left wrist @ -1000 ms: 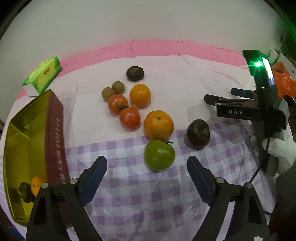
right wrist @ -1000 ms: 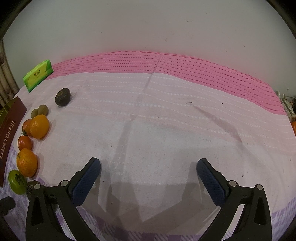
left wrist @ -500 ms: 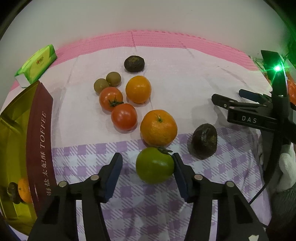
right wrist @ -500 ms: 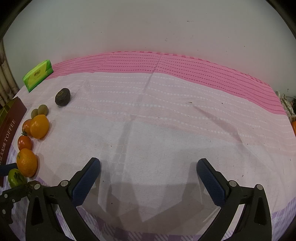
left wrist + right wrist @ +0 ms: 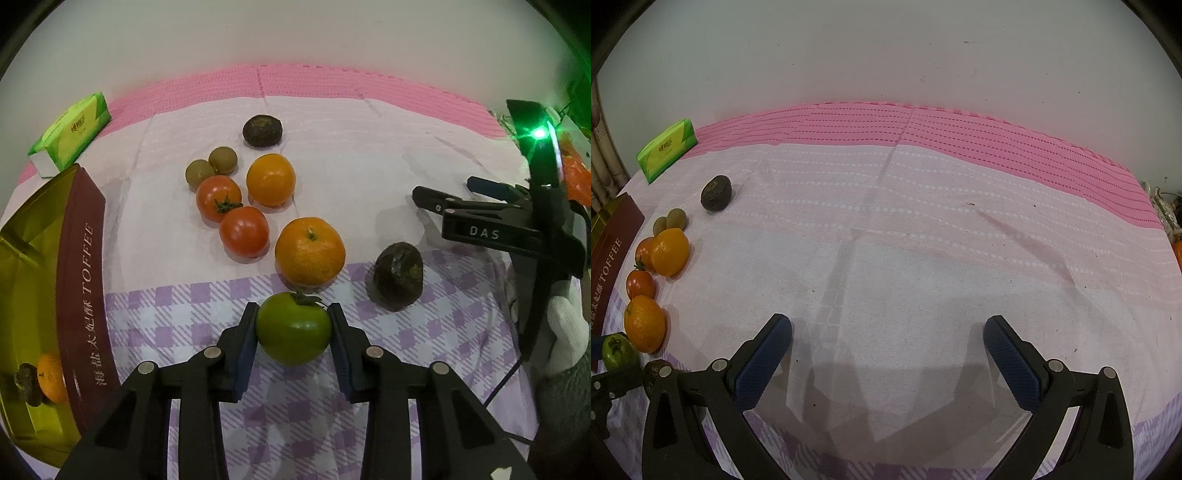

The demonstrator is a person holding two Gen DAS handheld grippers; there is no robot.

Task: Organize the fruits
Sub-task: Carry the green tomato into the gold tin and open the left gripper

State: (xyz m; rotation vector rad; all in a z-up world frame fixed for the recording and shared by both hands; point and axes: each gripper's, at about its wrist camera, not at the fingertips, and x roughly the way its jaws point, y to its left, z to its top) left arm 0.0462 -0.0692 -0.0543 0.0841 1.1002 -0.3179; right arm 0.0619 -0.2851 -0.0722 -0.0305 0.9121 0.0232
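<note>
Seemingly green tomato (image 5: 293, 334) between left gripper (image 5: 293, 332) pads.

Open cloth (image 5: 923, 258) spreads right of the fruit cluster (image 5: 273, 181); the toffee tin (image 5: 79, 280) walls off the left side.

Looks like someone's home: worktop under a pink and purple-check cloth (image 5: 332, 122), toffee tin (image 5: 79, 280) at left, green tissue pack (image 5: 70, 133) upper left, plain wall behind.
</note>
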